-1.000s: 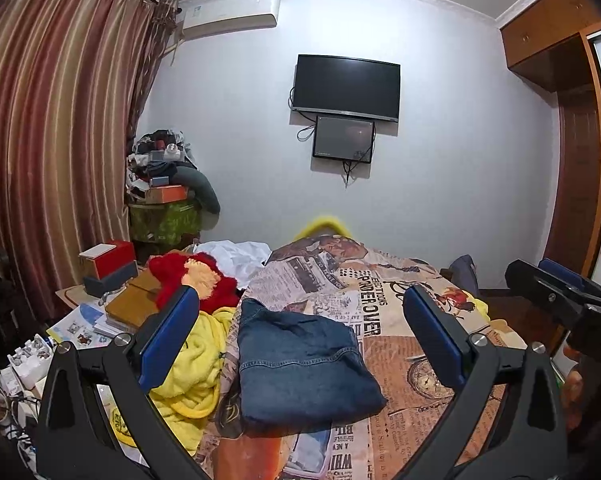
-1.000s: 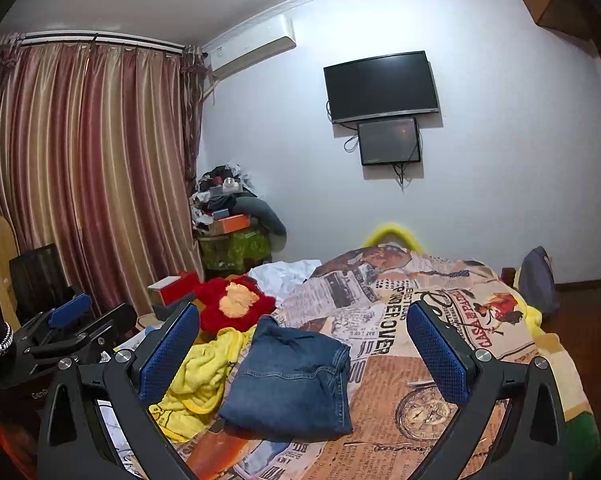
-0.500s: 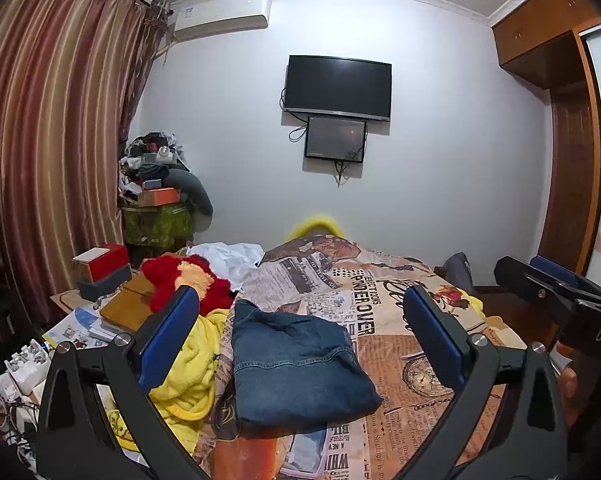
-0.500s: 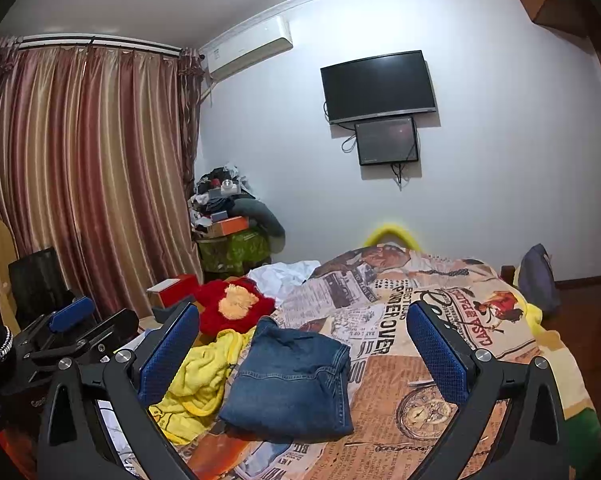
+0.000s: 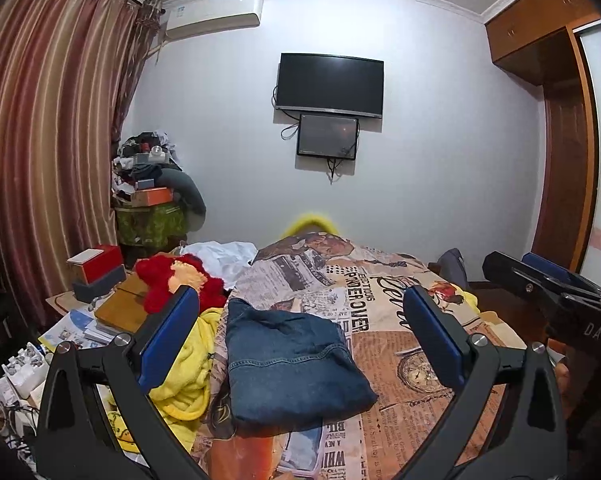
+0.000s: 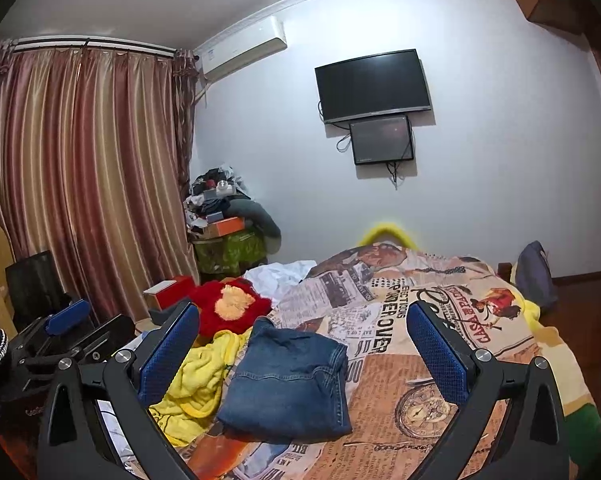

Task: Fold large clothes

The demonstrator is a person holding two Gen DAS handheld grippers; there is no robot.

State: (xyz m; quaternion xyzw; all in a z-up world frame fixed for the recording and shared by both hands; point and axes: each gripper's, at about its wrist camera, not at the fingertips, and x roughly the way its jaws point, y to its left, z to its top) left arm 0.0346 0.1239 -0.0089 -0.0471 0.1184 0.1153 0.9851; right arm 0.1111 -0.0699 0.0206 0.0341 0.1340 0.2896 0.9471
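Note:
Folded blue jeans (image 5: 292, 364) (image 6: 290, 380) lie on a bed spread printed like newspaper (image 5: 384, 320) (image 6: 412, 320). My left gripper (image 5: 300, 340) hangs above and in front of the jeans, open, with nothing between its blue pads. My right gripper (image 6: 302, 342) is likewise open and empty, held back from the jeans. In the left wrist view the right gripper (image 5: 548, 284) shows at the right edge. In the right wrist view the left gripper (image 6: 60, 332) shows at the left edge.
A yellow towel or robe (image 5: 188, 372) (image 6: 196, 380) lies crumpled left of the jeans, beside a red plush toy (image 5: 172, 280) (image 6: 228, 308) and white cloth (image 5: 224, 256). Boxes and papers (image 5: 96, 272) crowd the left side. A striped curtain (image 5: 40, 140), a wall TV (image 5: 330, 84) and a wardrobe (image 5: 556, 120) ring the room.
The left wrist view has shifted slightly, so the jeans sit a little lower and further left in it. Both grippers stay open and the jeans have not moved.

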